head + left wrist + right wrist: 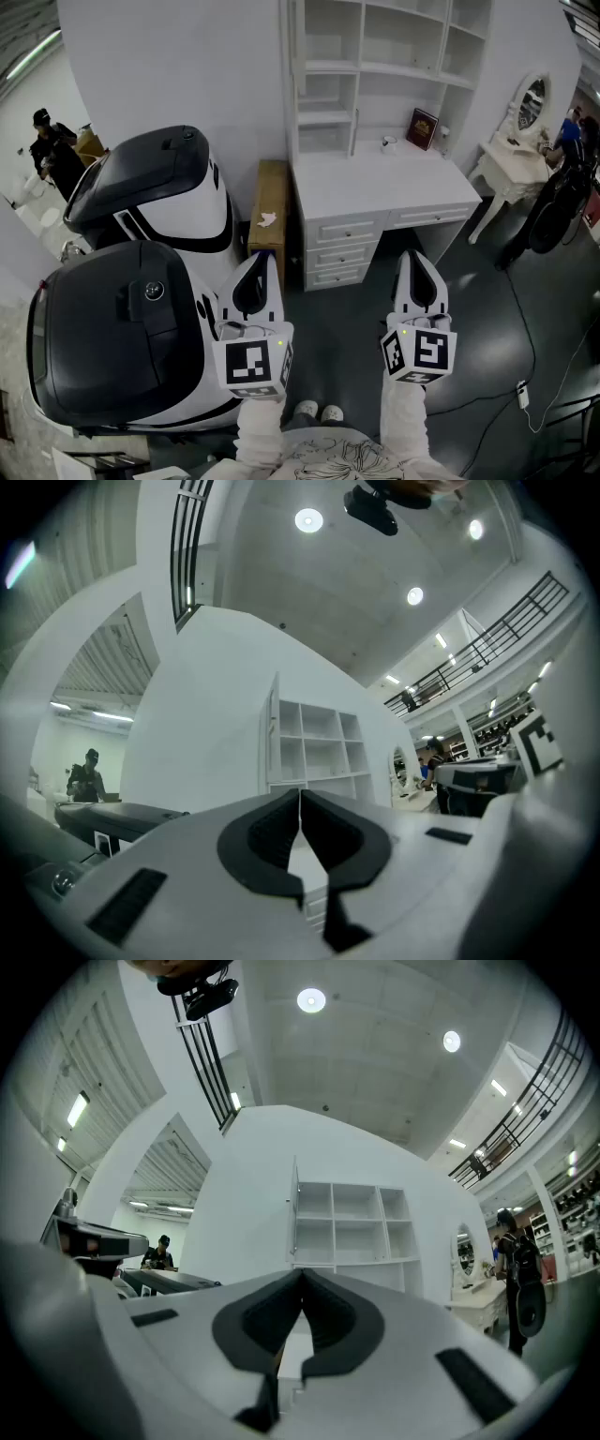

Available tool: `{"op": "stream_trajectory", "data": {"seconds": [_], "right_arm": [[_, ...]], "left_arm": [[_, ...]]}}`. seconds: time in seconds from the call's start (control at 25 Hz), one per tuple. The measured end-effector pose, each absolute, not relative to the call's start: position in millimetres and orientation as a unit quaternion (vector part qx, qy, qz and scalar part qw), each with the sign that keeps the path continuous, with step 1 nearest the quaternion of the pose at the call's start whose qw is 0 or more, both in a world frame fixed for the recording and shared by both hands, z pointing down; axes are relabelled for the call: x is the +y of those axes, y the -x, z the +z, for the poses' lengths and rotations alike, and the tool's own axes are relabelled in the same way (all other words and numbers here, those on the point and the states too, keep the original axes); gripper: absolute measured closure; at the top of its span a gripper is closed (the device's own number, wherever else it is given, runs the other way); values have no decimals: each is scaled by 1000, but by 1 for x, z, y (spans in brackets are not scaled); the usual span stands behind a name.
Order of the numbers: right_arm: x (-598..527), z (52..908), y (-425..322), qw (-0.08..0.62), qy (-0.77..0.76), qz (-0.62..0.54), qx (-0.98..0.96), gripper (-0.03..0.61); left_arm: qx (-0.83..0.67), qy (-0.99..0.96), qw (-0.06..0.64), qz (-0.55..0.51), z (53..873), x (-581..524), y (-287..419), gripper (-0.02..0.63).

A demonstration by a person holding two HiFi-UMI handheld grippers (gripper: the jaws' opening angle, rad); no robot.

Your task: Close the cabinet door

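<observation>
Your white two-jaw left gripper (262, 261) and matching right gripper (415, 258), both clamped together on nothing, hang well short of the tall white shelved cabinet (360, 47), whose thin white door (288, 84) stands swung open, closed tips probably readied for pushing.

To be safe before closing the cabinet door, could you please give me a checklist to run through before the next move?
1. Cabinet door open, left of the shelves: ok.
2. Left tool shut, empty: ok.
3. Right tool shut, empty: ok.
4. Tools near the door: not ok, both well short of the desk.
5. Floor ahead free: ok; cable lies off right.
6. Door swings freely: cannot tell.
</observation>
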State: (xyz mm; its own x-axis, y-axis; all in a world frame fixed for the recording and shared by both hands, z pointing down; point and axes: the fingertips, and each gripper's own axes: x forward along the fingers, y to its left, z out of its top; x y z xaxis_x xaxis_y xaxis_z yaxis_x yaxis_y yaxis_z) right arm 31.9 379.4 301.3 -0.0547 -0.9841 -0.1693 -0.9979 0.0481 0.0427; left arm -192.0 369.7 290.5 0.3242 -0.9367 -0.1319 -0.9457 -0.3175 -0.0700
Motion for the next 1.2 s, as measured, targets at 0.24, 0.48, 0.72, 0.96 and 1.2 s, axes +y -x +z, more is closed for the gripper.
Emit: {"op": "stream_trajectory", "data": {"seconds": [0.24,0.48,0.72,0.96,1.2], "right_arm": [[376,302,-35,50,684,71,724,575],[367,307,-43,50,680,66,729,575],[361,312,-56,53,669,66,739,575],[355,324,-66,45,657,58,751,575],[340,330,-73,45,650,51,757,574]], "left_arm": [[581,810,67,31,290,367,188,609],[586,807,67,31,293,361,179,609],[592,803,65,34,297,358,162,609],[598,799,57,29,308,359,147,609],[607,793,51,18,317,345,141,609]]}}
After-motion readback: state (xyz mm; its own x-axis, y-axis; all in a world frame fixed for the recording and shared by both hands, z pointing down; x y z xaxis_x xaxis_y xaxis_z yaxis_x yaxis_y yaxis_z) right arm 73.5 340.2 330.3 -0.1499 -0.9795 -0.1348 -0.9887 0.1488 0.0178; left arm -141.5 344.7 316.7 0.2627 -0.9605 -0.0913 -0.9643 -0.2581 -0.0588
